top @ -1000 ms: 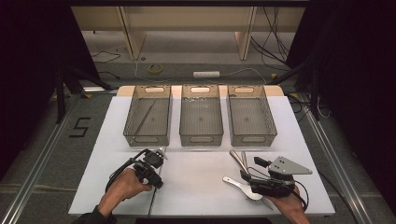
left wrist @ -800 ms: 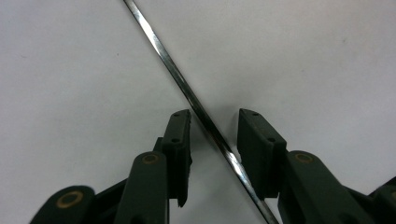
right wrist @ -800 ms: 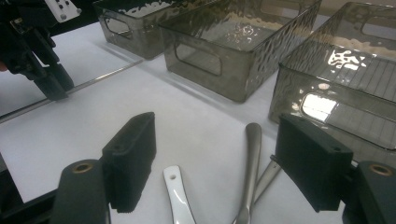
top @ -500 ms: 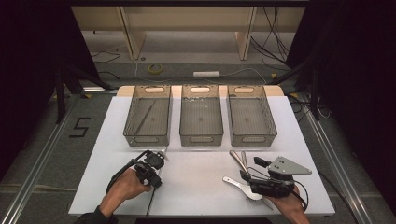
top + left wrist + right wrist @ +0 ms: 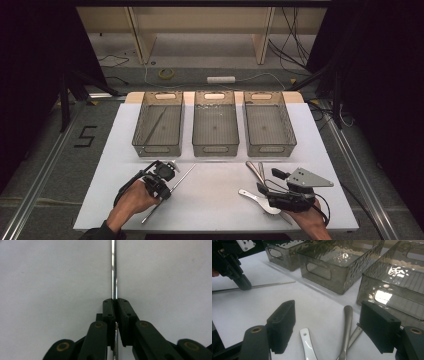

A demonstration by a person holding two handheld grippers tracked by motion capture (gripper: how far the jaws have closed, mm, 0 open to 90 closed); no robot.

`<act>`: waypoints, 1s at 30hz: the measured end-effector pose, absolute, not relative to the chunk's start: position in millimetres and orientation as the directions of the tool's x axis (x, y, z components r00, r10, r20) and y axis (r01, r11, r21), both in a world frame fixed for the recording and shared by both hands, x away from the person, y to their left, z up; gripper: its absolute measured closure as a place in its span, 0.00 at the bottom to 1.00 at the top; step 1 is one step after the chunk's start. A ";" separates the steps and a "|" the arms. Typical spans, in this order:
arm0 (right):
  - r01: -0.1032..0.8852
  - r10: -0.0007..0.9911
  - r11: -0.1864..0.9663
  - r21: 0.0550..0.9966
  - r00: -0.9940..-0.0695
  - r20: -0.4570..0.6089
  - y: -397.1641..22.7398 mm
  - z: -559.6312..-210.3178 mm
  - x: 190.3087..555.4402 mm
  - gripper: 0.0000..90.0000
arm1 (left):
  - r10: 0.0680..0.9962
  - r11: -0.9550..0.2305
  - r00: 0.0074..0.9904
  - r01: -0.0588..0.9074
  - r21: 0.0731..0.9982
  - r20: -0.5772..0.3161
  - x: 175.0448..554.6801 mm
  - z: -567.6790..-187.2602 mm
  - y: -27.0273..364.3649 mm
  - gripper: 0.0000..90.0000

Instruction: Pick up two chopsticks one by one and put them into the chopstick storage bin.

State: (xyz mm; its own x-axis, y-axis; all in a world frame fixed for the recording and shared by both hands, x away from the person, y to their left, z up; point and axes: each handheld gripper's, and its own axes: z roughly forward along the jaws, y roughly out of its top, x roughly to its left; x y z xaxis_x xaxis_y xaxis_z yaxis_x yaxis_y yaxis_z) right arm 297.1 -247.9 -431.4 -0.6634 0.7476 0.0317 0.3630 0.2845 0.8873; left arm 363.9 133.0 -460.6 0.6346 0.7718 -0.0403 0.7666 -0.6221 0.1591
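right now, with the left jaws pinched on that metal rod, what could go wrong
1. The left gripper holds the thin, smooth rod near its middle, so it may pivot or slip when lifted.
2. The rod's long ends could catch the left bin just ahead.
3. The right gripper, open over the white spoon and metal utensils, might grab several.

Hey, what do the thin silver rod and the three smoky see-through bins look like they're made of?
Thin silver rod: likely polished metal, given its bright mirror-like streak. Three smoky see-through bins: probably tinted clear plastic; the table shows through rippled, glossy walls with moulded handle cut-outs.
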 end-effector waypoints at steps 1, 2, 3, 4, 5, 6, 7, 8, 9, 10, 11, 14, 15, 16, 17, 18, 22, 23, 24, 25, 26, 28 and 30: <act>0.363 0.747 0.285 0.887 -0.664 0.032 -247.9 -431.5 297.2 0.33 | 0.771 -0.622 0.635 0.767 0.160 -0.043 364.2 -460.6 133.3 0.94; 0.363 0.747 0.285 0.887 -0.664 0.032 -247.9 -431.5 297.2 0.33 | 0.773 -0.619 0.632 0.769 0.163 -0.048 364.3 -460.7 133.8 0.94; 0.362 0.747 0.285 0.887 -0.664 0.031 -247.9 -431.5 297.2 0.33 | 0.773 -0.618 0.632 0.769 0.164 -0.052 364.6 -460.7 134.3 0.94; 0.363 0.747 0.284 0.887 -0.664 0.032 -247.9 -431.4 297.0 0.33 | 0.772 -0.618 0.633 0.769 0.163 -0.054 364.8 -460.7 134.6 0.94; 0.363 0.747 0.284 0.888 -0.664 0.032 -247.9 -431.4 297.0 0.33 | 0.772 -0.618 0.633 0.769 0.164 -0.056 364.9 -460.7 134.7 0.94; 0.362 0.747 0.284 0.888 -0.664 0.032 -248.0 -431.4 297.1 0.33 | 0.771 -0.619 0.634 0.768 0.164 -0.056 364.9 -460.7 134.8 0.95; 0.363 0.747 0.284 0.888 -0.664 0.033 -248.0 -431.4 297.1 0.33 | 0.770 -0.620 0.635 0.767 0.165 -0.055 364.9 -460.7 134.8 0.95; 0.363 0.745 0.286 0.887 -0.666 0.032 -248.1 -431.3 297.2 0.33 | 0.769 -0.622 0.637 0.765 0.165 -0.056 365.0 -460.7 134.9 0.95; 0.363 0.746 0.284 0.887 -0.665 0.033 -248.0 -431.4 297.1 0.33 | 0.767 -0.624 0.639 0.764 0.166 -0.057 365.0 -460.6 135.1 0.95; 0.363 0.745 0.285 0.887 -0.666 0.033 -248.1 -431.3 297.1 0.33 | 0.765 -0.626 0.642 0.761 0.167 -0.058 365.1 -460.6 135.4 0.95; 0.364 0.746 0.285 0.887 -0.665 0.033 -248.1 -431.2 297.1 0.33 | 0.763 -0.628 0.643 0.760 0.168 -0.061 365.4 -460.5 135.7 0.95; 0.364 0.746 0.284 0.887 -0.665 0.034 -248.1 -431.3 297.2 0.33 | 0.757 -0.632 0.649 0.756 0.173 -0.072 366.5 -459.9 137.4 0.95; 0.364 0.746 0.283 0.887 -0.665 0.035 -248.1 -431.2 297.1 0.33 | 0.757 -0.630 0.649 0.757 0.174 -0.077 366.5 -459.6 137.9 0.95; 0.364 0.746 0.283 0.887 -0.665 0.035 -248.2 -431.2 297.0 0.33 | 0.754 -0.633 0.652 0.754 0.178 -0.078 366.7 -458.8 138.8 0.95; 0.364 0.747 0.282 0.887 -0.664 0.035 -248.2 -431.2 296.9 0.33 | 0.756 -0.630 0.649 0.755 0.181 -0.080 366.6 -457.9 139.1 0.95; 0.365 0.747 0.283 0.887 -0.664 0.035 -248.2 -431.1 296.9 0.33 | 0.751 -0.635 0.655 0.751 0.179 -0.080 366.7 -456.8 139.7 0.95; 0.365 0.747 0.283 0.887 -0.663 0.034 -248.2 -431.3 297.2 0.33 | 0.749 -0.632 0.655 0.751 0.191 -0.095 367.1 -453.7 142.3 0.95; 0.364 0.748 0.283 0.887 -0.663 0.034 -248.3 -431.2 297.2 0.33 | 0.748 -0.632 0.656 0.750 0.193 -0.098 367.1 -452.7 143.0 0.95; 0.364 0.747 0.282 0.888 -0.664 0.034 -248.4 -431.2 297.3 0.33 | 0.751 -0.626 0.653 0.752 0.204 -0.101 367.0 -451.8 143.4 0.95; 0.364 0.748 0.282 0.887 -0.663 0.035 -248.5 -431.2 297.3 0.33 | 0.747 -0.630 0.656 0.749 0.205 -0.104 367.2 -450.5 144.0 0.95; 0.364 0.748 0.282 0.888 -0.663 0.035 -248.6 -431.2 297.4 0.33 | 0.745 -0.632 0.659 0.747 0.207 -0.104 366.9 -449.3 144.2 0.95; 0.364 0.747 0.282 0.888 -0.663 0.034 -248.7 -431.2 297.3 0.33 | 0.740 -0.632 0.663 0.743 0.220 -0.113 366.8 -445.8 145.3 0.95; 0.367 0.748 0.280 0.887 -0.662 0.037 -248.6 -431.2 297.3 0.33 | 0.739 -0.620 0.660 0.745 0.245 -0.134 366.4 -442.6 146.7 0.95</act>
State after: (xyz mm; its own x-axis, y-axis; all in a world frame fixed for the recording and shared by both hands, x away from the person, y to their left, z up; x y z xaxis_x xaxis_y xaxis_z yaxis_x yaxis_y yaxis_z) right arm 297.3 -248.6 -431.2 -0.6621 0.7485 0.0369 0.3665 0.2805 0.8871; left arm 366.4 146.7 -442.6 0.6600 0.7392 -0.1342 0.7448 -0.6205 0.2454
